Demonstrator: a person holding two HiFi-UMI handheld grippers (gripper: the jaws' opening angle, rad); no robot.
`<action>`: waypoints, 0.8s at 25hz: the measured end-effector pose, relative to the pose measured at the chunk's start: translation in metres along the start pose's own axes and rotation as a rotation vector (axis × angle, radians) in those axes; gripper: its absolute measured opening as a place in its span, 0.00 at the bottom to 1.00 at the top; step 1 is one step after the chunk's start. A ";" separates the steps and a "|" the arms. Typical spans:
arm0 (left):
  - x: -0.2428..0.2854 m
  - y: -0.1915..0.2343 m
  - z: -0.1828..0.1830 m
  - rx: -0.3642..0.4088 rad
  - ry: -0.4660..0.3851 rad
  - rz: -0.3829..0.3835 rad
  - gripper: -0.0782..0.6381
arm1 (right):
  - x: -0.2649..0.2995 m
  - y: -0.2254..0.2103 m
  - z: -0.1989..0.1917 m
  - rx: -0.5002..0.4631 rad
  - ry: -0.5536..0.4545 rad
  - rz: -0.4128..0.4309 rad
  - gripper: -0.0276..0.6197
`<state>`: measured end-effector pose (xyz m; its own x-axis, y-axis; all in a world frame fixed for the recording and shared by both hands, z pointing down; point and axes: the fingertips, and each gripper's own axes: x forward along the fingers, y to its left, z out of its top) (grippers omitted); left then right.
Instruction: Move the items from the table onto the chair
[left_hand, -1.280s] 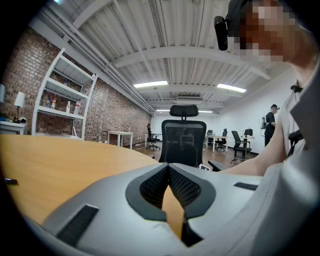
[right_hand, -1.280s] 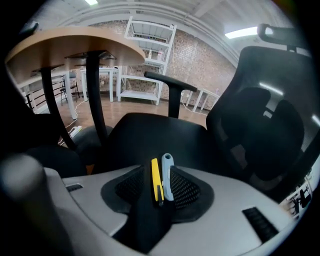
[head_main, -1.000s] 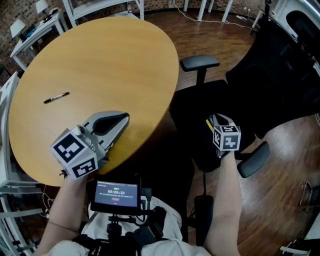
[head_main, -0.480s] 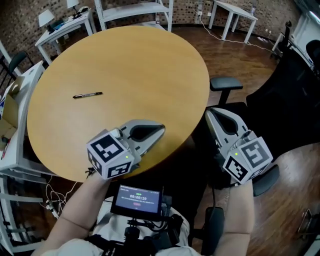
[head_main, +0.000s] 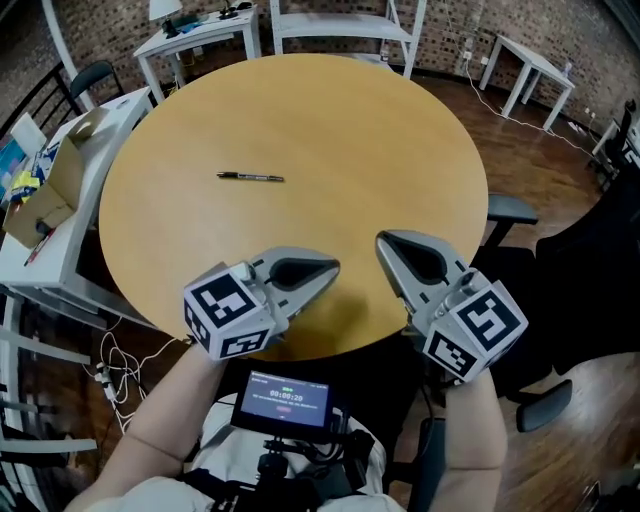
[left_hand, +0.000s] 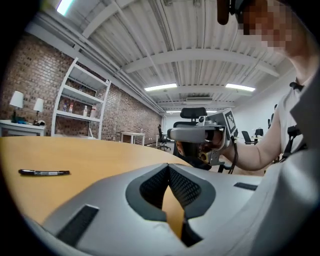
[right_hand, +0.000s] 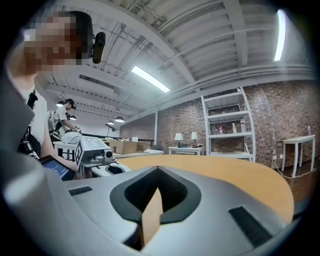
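Observation:
A black pen (head_main: 250, 177) lies alone on the round wooden table (head_main: 300, 110), left of centre; it also shows at the left of the left gripper view, pen (left_hand: 44, 172). My left gripper (head_main: 332, 267) hovers over the table's near edge, shut and empty, well short of the pen. My right gripper (head_main: 384, 240) hovers beside it over the near right edge, also shut and empty. Each gripper sees the other: the right gripper (left_hand: 200, 134) and the left gripper (right_hand: 95, 155). The black office chair (head_main: 570, 290) stands to the right of the table, its armrest (head_main: 510, 208) by the rim.
White side tables with a cardboard box (head_main: 55, 190) stand to the left, a white shelf unit (head_main: 340, 25) behind the table and a small white table (head_main: 525, 55) at back right. Cables (head_main: 110, 370) trail on the floor at left. A small screen (head_main: 285, 400) sits at my chest.
My right gripper has risen from over the chair seat and swung left to the table's near edge. The left gripper shifted a little along that edge. The view has turned from the chair toward the table.

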<state>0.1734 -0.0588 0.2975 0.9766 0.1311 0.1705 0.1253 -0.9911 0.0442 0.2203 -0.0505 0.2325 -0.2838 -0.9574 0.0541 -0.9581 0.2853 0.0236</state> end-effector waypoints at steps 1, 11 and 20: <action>-0.008 0.005 -0.001 -0.002 -0.005 0.016 0.12 | 0.010 0.006 0.000 0.004 -0.001 0.020 0.05; -0.081 0.052 -0.013 -0.021 -0.017 0.151 0.12 | 0.102 0.062 0.003 0.028 -0.012 0.175 0.05; -0.128 0.076 -0.020 -0.034 -0.022 0.252 0.12 | 0.143 0.100 -0.001 0.048 0.002 0.276 0.05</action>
<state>0.0539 -0.1500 0.2990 0.9799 -0.1208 0.1587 -0.1280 -0.9911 0.0363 0.0837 -0.1587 0.2436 -0.5342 -0.8437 0.0535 -0.8453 0.5328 -0.0395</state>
